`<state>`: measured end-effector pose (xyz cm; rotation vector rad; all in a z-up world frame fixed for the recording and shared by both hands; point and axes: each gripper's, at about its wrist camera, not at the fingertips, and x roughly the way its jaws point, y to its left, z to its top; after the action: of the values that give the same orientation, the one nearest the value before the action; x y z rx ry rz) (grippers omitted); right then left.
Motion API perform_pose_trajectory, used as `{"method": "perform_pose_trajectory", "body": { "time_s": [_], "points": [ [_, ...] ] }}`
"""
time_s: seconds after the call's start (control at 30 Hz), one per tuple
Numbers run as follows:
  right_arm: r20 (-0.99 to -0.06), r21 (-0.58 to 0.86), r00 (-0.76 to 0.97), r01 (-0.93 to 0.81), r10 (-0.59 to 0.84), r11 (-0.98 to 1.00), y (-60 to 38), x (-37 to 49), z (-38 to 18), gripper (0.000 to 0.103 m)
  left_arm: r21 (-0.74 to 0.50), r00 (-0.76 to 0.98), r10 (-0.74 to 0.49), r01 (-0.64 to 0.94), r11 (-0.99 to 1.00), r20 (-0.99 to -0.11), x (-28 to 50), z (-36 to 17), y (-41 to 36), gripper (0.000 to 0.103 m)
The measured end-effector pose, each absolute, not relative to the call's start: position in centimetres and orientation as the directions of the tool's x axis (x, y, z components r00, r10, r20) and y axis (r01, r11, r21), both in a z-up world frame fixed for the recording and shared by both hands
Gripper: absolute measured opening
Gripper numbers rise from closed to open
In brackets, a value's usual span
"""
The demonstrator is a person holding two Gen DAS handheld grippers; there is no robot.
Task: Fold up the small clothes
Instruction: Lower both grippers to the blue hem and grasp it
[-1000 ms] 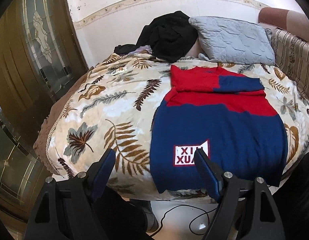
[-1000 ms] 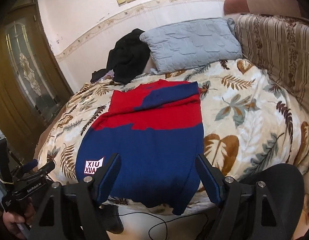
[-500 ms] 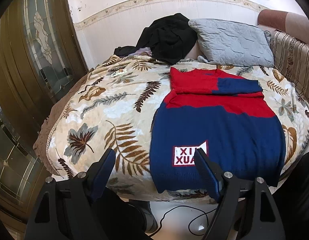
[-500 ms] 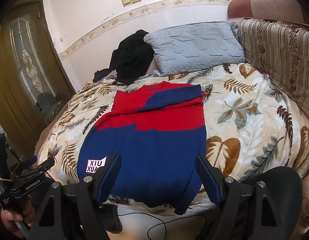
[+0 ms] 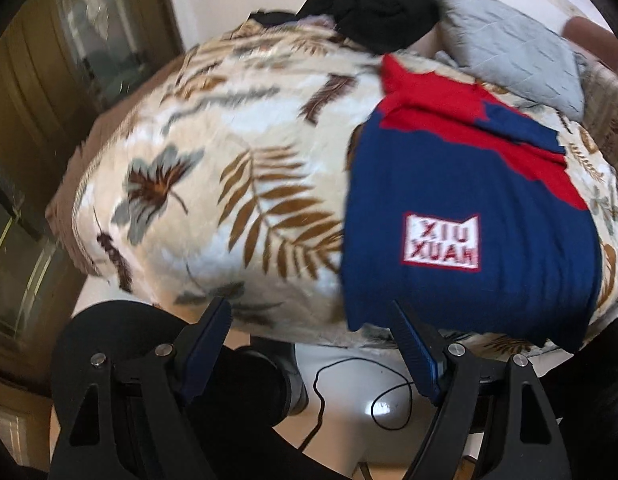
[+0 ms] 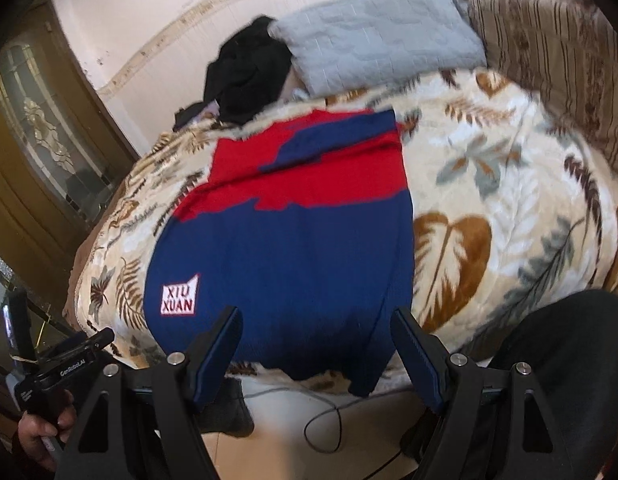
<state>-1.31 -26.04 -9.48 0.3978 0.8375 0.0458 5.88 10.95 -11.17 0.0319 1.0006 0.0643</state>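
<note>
Both sets of fingers spread wide, empty, nearing the hem.
Sweater (image 6: 285, 256) flat on bed (image 6: 489, 184), just beyond left fingers (image 5: 309, 320) and right fingers (image 6: 317, 326); best pinching both hem corners evenly.

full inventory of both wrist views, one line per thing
sweater: 1, navy and red, white patch, flat on blanket, hem hanging over the near edge
blanket: 1, cream with brown and grey leaves, covers the bed
pillow: 1, grey quilted, at the far end
black clothes: 1 heap, black, left of pillow by the wall
headboard: 1, brown striped, right side
door: 1, brown wood with glass panel, left
cable: 1, black, on the floor below the bed edge
left gripper: 1, black with blue pads, open, empty
right gripper: 1, same, open, empty
hand: 1, holds left gripper's handle
</note>
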Motion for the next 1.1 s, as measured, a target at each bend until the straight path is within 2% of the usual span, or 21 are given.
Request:
{"method": "perform_pose_trajectory", "body": {
  "time_s": [0.33, 0.4, 0.47, 0.53, 0.8, 0.87, 1.1],
  "points": [
    [-0.807, 0.454, 0.515, 0.230, 0.288, 0.861, -28.1, 0.9, -15.7, 0.080, -0.109, 0.408, -0.118, 0.047, 0.993, -0.905, 8.0, -15.4, 10.0, 0.079],
    [-0.815, 0.468, 0.497, 0.257, 0.300, 0.845, -28.6, 1.1, -16.7, 0.080, -0.128, 0.388, -0.139, 0.054, 0.990, -0.911, 8.5, -16.1, 9.7, 0.074],
    [-0.821, 0.476, 0.482, 0.280, 0.307, 0.834, -29.0, 1.2, -17.5, 0.080, -0.163, 0.371, -0.174, 0.062, 0.985, -0.912, 8.9, -16.6, 9.7, 0.059],
    [-0.827, 0.478, 0.470, 0.297, 0.309, 0.827, -29.6, 1.2, -18.2, 0.080, -0.198, 0.345, -0.208, 0.063, 0.978, -0.915, 9.3, -17.2, 9.7, 0.054],
    [-0.848, 0.484, 0.405, 0.328, 0.342, 0.811, -29.9, 2.8, -20.9, 0.080, -0.278, 0.260, -0.270, 0.009, 0.961, -0.927, 10.4, -19.6, 10.5, 0.054],
    [-0.853, 0.483, 0.391, 0.337, 0.346, 0.808, -29.8, 3.3, -21.6, 0.080, -0.306, 0.244, -0.297, -0.003, 0.952, -0.923, 10.7, -20.1, 10.7, 0.062],
    [-0.841, 0.514, 0.384, 0.351, 0.380, 0.783, -29.9, 4.3, -23.4, 0.078, -0.408, 0.245, -0.385, -0.050, 0.912, -0.890, 11.8, -21.5, 11.2, 0.061]
  ]
}}
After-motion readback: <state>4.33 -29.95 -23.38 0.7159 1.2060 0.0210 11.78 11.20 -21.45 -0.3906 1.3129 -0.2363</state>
